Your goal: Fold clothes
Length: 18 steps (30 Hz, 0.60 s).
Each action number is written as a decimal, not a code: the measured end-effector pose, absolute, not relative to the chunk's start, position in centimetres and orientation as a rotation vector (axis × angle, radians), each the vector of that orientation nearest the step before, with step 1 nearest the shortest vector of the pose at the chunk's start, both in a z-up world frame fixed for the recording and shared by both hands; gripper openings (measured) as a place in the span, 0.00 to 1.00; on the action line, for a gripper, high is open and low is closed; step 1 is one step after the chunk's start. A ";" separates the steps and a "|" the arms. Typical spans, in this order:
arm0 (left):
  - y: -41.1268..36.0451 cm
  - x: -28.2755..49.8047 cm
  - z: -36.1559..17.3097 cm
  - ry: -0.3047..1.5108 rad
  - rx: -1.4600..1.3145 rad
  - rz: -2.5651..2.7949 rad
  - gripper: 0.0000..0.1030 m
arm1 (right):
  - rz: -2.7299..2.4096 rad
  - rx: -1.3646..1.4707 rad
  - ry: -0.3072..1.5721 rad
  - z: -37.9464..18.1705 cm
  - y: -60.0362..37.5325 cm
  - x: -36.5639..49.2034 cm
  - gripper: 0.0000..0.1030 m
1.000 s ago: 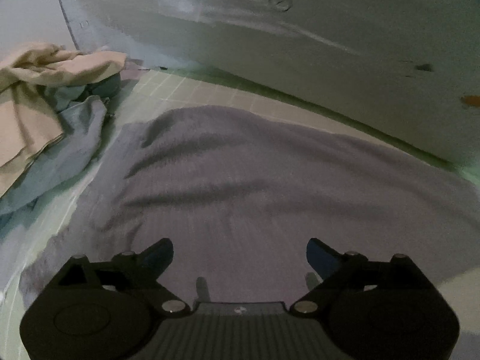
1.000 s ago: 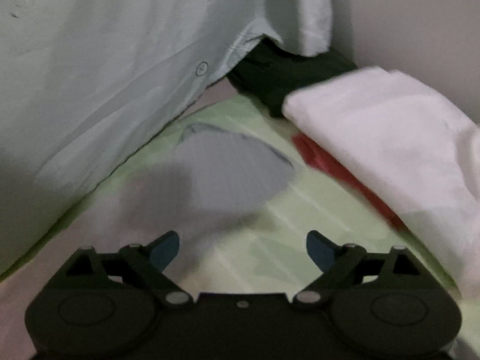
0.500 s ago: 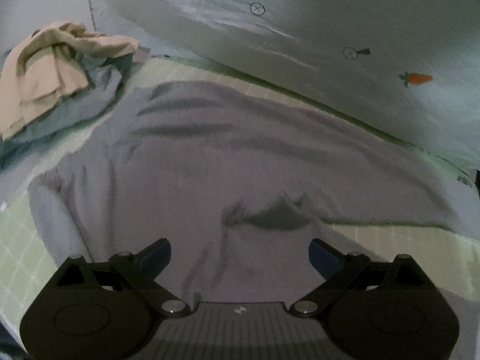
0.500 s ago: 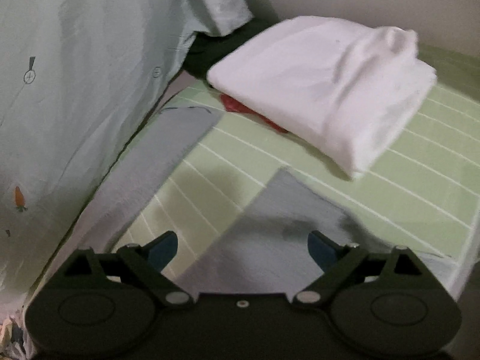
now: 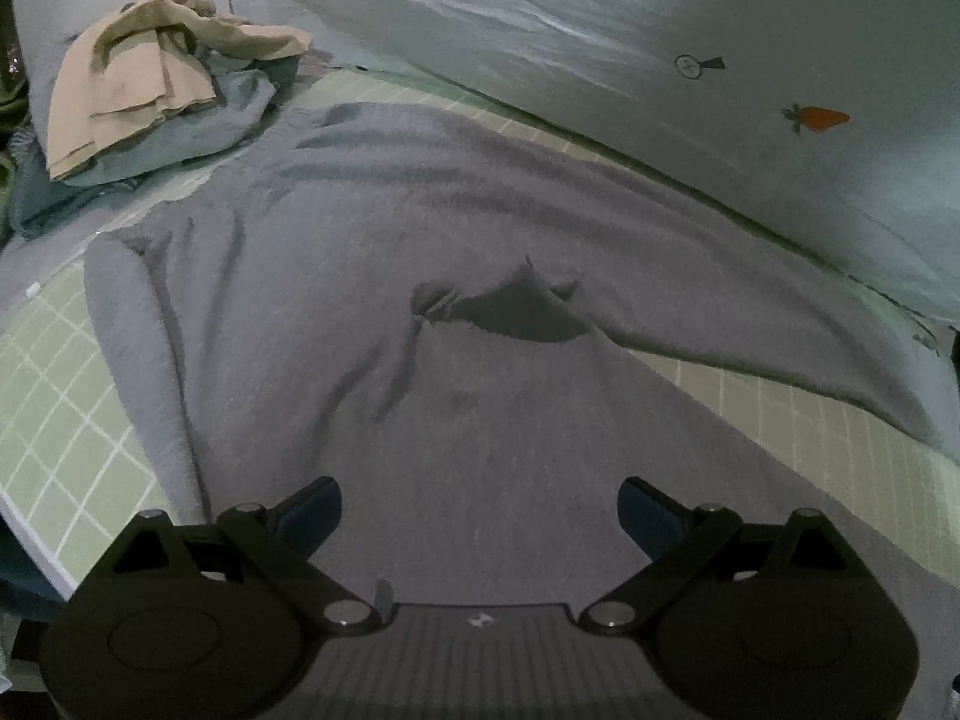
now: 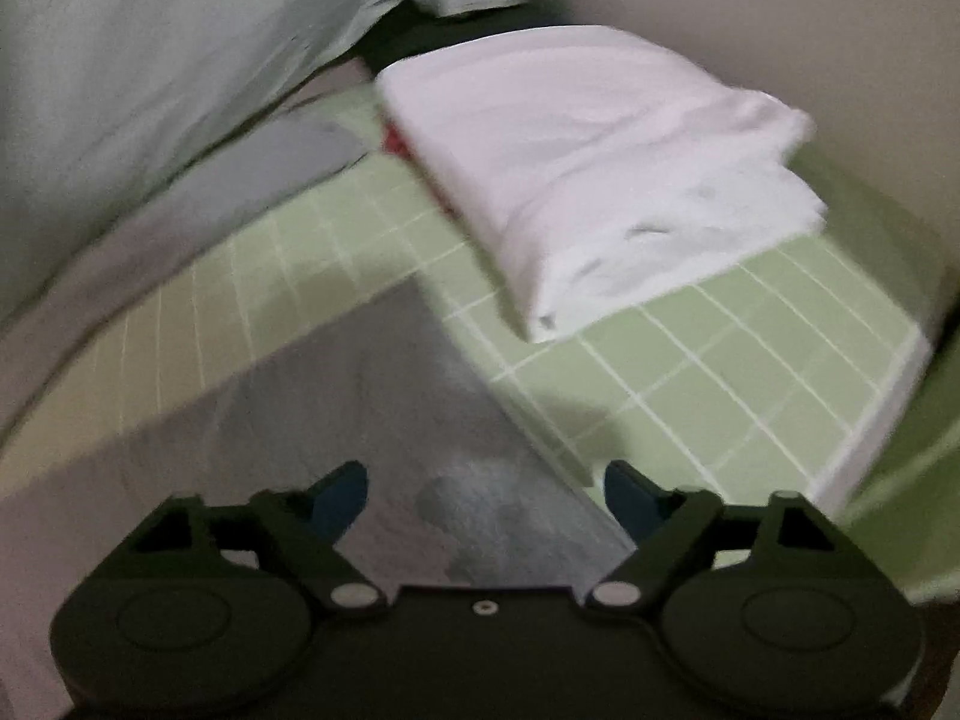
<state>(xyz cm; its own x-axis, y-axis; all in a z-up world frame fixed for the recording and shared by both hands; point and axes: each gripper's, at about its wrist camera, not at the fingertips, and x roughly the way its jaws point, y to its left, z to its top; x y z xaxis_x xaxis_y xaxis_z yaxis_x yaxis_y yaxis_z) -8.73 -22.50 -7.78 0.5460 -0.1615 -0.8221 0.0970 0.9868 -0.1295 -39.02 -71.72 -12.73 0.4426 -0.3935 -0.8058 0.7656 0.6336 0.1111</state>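
Observation:
A grey long-sleeved garment (image 5: 456, 276) lies spread on the green checked mat (image 5: 72, 396), its dark neck opening (image 5: 522, 312) near the middle. My left gripper (image 5: 480, 516) is open and empty, above the garment's near part. In the right wrist view one end of the grey garment (image 6: 384, 420) lies under my right gripper (image 6: 486, 495), which is open and empty; another grey strip (image 6: 228, 192) runs along the back by the sheet.
A heap of beige and blue clothes (image 5: 156, 96) lies at the back left. A folded white cloth (image 6: 600, 168) sits over something red at the right end of the mat (image 6: 720, 372). A pale sheet with carrot prints (image 5: 720, 60) hangs along the back.
Both grippers have drawn back and up from the garment, so more of it and the mat shows. The right view has swung toward the folded white cloth.

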 end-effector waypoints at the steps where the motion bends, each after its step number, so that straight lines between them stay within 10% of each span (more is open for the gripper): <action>1: -22.5 -9.0 -7.7 0.978 -0.069 -0.147 0.95 | -0.740 0.492 0.851 -13.0 -71.7 -38.6 0.71; 5: -21.7 -9.5 -7.3 0.967 -0.092 -0.103 0.95 | -0.714 0.432 0.873 -13.4 -71.5 -37.6 0.55; 8: -21.1 -9.8 -7.2 0.966 -0.114 -0.067 0.95 | -0.679 0.397 0.862 -13.3 -71.5 -37.0 0.07; 18: -20.5 -10.4 -6.3 0.955 -0.123 -0.042 0.95 | -0.691 0.370 0.794 -11.7 -76.2 -33.0 0.04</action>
<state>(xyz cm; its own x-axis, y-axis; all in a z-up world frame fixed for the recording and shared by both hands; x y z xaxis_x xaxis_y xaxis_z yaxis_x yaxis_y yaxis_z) -10.41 -20.50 -6.34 0.5774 -0.0898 -0.8115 -0.0187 0.9922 -0.1231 -33.02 -76.23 -11.75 0.5014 -0.4240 -0.7542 0.6884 0.7236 0.0509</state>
